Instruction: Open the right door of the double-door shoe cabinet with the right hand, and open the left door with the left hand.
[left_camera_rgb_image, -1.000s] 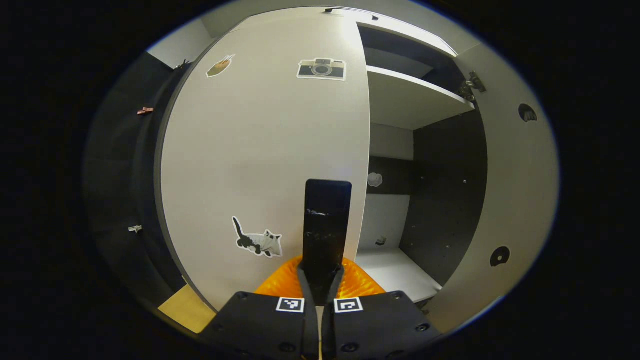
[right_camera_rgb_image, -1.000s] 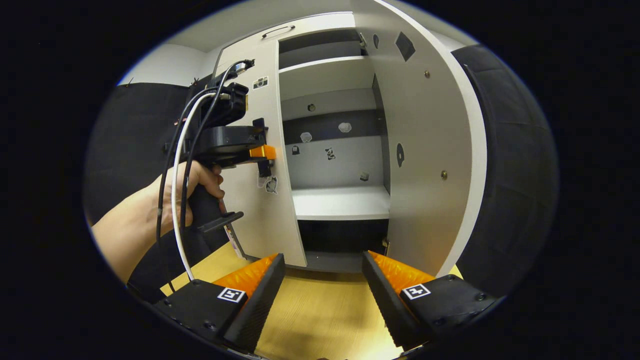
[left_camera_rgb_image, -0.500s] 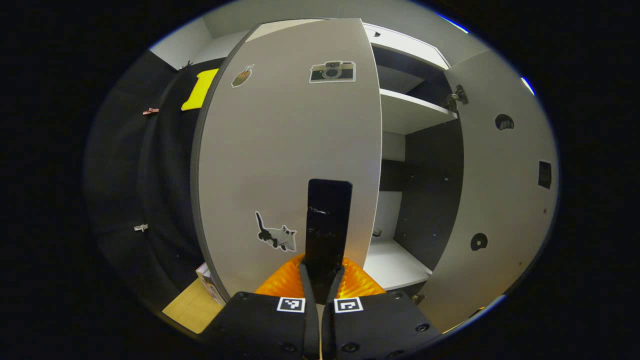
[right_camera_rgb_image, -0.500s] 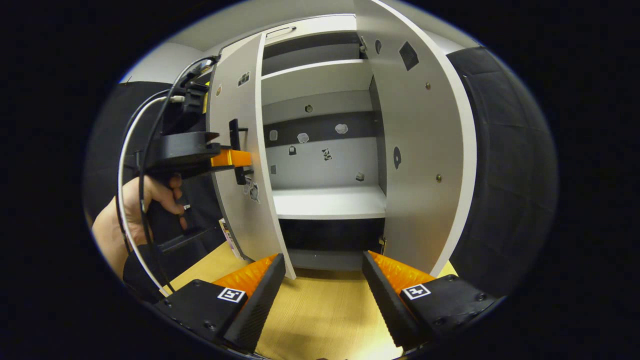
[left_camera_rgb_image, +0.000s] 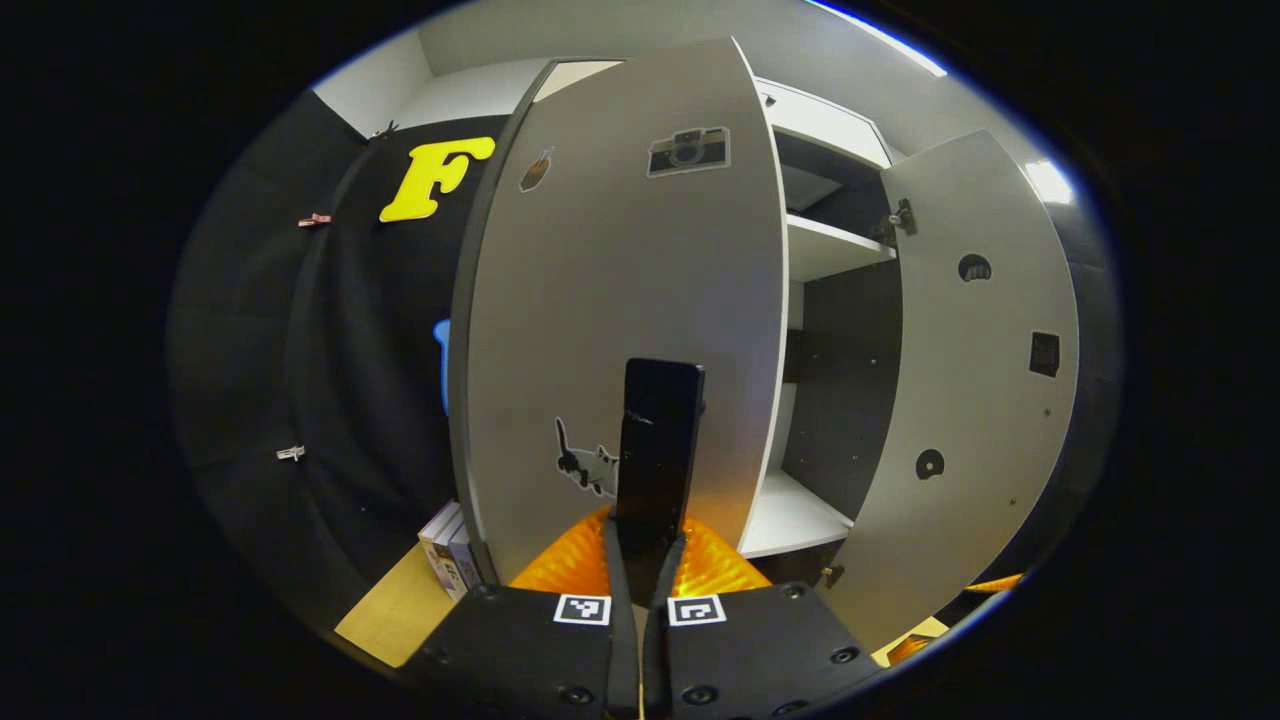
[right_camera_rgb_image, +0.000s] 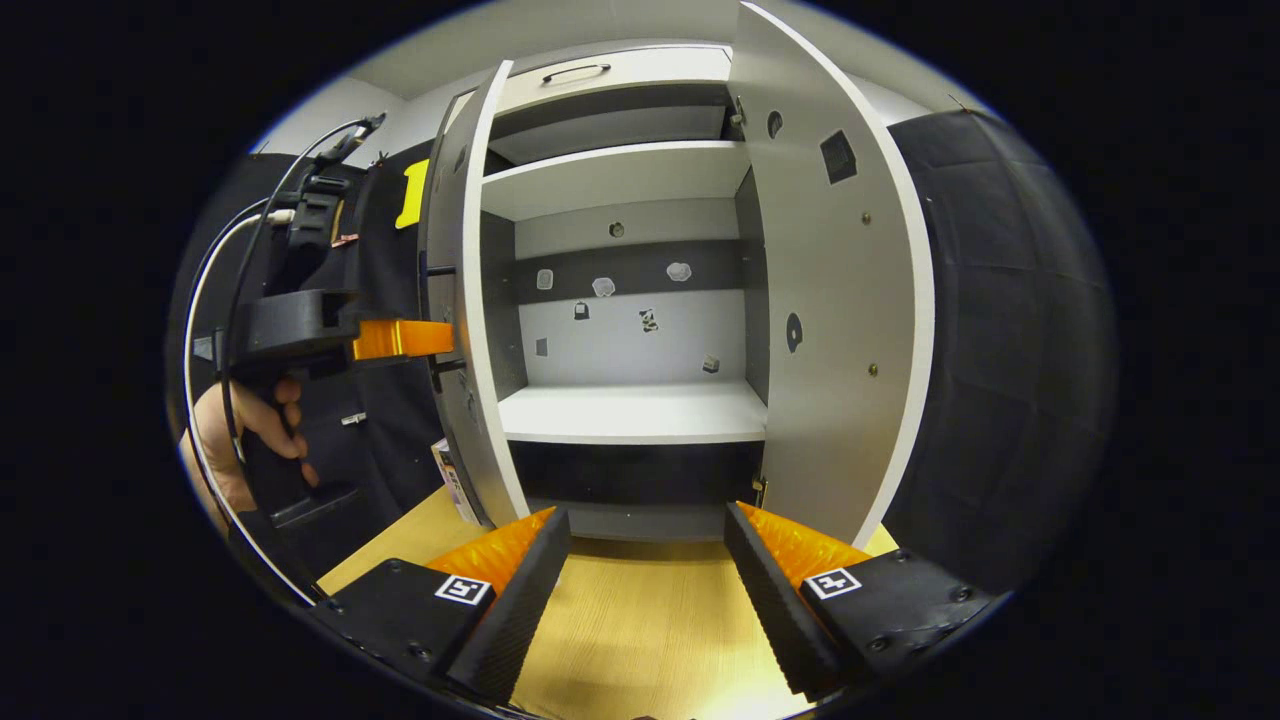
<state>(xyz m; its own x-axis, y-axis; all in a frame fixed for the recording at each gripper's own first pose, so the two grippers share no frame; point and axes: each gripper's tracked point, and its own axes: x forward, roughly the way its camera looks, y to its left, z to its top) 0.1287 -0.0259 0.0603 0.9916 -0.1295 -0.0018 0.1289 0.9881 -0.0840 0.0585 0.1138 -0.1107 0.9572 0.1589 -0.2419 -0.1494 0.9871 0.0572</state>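
My left jaws (left_camera_rgb_image: 640, 560) are clenched on the black handle (left_camera_rgb_image: 657, 455) of the left door (left_camera_rgb_image: 620, 300), which runs upright, straight ahead of them. The door stands swung out, edge-on in the right gripper view, hinged on its far left side, so I judge any further pull must arc leftward. My right jaws (right_camera_rgb_image: 648, 560) hang released above the wooden floor (right_camera_rgb_image: 630, 630), apart from the right door (right_camera_rgb_image: 840, 330), which stands wide open.

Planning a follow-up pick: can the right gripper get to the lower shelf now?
Probably yes. Right gripper is open and faces the lower shelf; right door and left door stand aside.
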